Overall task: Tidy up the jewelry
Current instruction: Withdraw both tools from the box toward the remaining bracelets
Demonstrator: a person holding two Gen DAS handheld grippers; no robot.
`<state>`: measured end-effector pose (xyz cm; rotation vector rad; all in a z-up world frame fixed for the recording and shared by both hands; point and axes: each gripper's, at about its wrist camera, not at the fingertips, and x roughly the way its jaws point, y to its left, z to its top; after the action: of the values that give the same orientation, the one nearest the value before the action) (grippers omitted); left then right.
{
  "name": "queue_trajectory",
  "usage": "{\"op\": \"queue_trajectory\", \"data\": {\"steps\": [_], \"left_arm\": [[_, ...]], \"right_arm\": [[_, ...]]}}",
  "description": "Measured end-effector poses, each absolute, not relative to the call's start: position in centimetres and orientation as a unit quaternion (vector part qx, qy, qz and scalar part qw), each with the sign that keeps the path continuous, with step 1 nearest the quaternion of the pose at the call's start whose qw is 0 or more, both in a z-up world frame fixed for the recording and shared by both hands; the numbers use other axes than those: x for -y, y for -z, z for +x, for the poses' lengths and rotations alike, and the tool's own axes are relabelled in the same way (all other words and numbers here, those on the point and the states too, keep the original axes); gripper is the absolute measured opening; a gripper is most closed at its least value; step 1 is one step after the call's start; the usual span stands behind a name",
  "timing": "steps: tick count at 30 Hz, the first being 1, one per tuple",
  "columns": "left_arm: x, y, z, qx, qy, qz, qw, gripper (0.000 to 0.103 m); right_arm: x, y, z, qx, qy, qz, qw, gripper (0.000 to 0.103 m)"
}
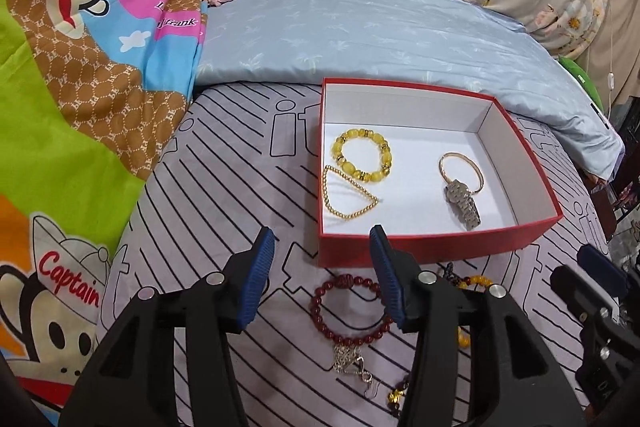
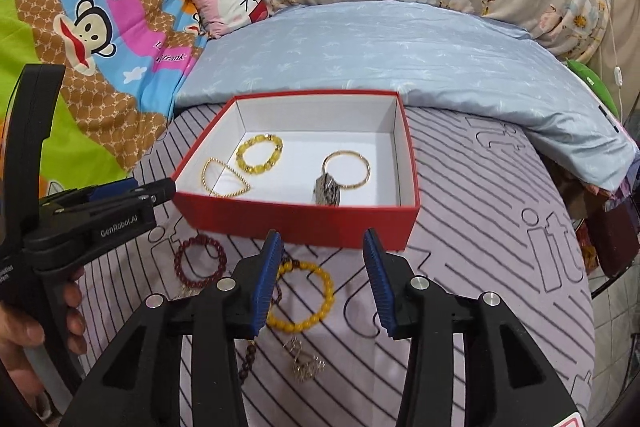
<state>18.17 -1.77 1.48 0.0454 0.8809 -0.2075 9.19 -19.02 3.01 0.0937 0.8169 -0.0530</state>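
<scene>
Red box [image 1: 424, 247] holds my yellow bead bracelet [image 1: 362, 155], gold chain [image 1: 348, 195] and watch [image 1: 462, 201]. Just before it lie the dark-red bracelet [image 1: 348, 311] and amber bracelet [image 2: 308, 295]; my left gripper [image 1: 322, 259] and right gripper [image 2: 320, 259] gape wide, empty.

Red box [image 1: 432, 247]: matt card outside, smooth white paper lining. Inside it, glossy yellow bead bracelet [image 1: 362, 154], polished gold bead chain [image 1: 347, 195], shiny gold bangle [image 1: 460, 171] and brushed steel watch band [image 1: 463, 203]. In front of the box, glossy dark red bead bracelet [image 1: 352, 311] on the matt striped cotton sheet [image 1: 224, 187]. Tool fingers [image 2: 266, 283]: ribbed blue rubber pads on matt black plastic.
</scene>
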Motion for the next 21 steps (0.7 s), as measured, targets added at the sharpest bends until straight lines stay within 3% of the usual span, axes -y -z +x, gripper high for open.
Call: {"op": "queue_trajectory", "data": {"steps": [21], "left_arm": [[-1.1, 2.9, 15.2, -0.462, 0.08, 0.004, 0.883, 0.047]], "right_arm": [[18.9, 2.0, 7.6, -0.444, 0.028, 0.057, 0.894, 0.041]]}}
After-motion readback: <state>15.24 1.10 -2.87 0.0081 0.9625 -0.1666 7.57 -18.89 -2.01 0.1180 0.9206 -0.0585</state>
